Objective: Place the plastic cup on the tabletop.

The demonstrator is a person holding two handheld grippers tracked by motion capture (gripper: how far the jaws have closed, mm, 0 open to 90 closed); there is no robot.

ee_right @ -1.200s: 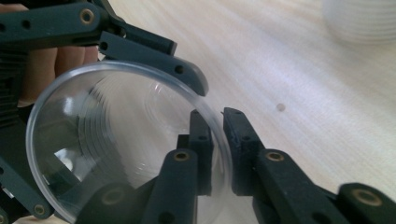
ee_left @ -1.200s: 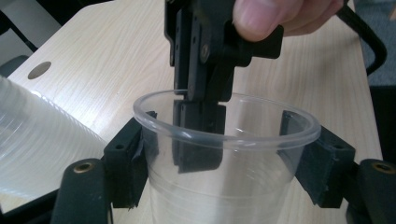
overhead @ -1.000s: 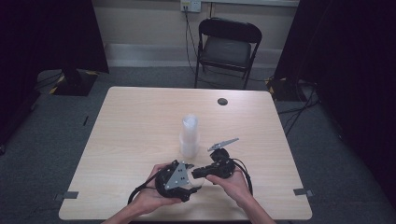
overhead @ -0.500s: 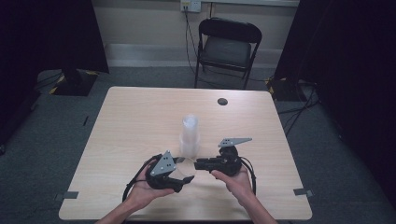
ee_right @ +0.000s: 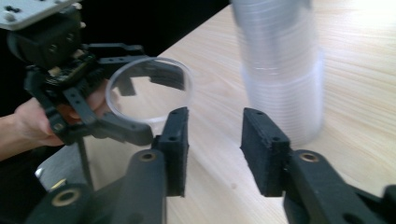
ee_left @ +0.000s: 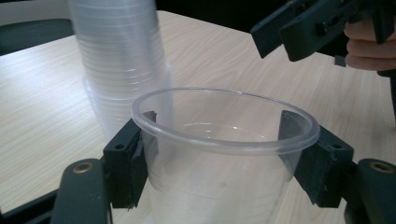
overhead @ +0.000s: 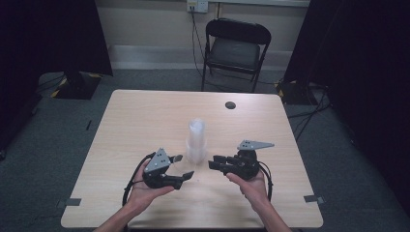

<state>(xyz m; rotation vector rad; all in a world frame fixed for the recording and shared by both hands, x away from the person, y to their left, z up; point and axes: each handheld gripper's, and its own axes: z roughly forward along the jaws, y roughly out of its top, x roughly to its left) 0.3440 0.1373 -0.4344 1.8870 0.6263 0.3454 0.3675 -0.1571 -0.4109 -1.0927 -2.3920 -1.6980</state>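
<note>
Clear cup sits clamped between left hand-held gripper jaws.

Left black hand-held gripper wearing grey three-cornered plate on top, black cable trailing in loop. Right black hand-held gripper carrying same grey plate and cable. Black jaws showing blocky pads, brass-ringed pivot screws. Forearms showing bare, no sleeves.

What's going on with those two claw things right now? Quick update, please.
Left gripper clamped on one clear cup. Right gripper empty, jaws just opening. Cup stack upright between them. Nothing in the way.
</note>
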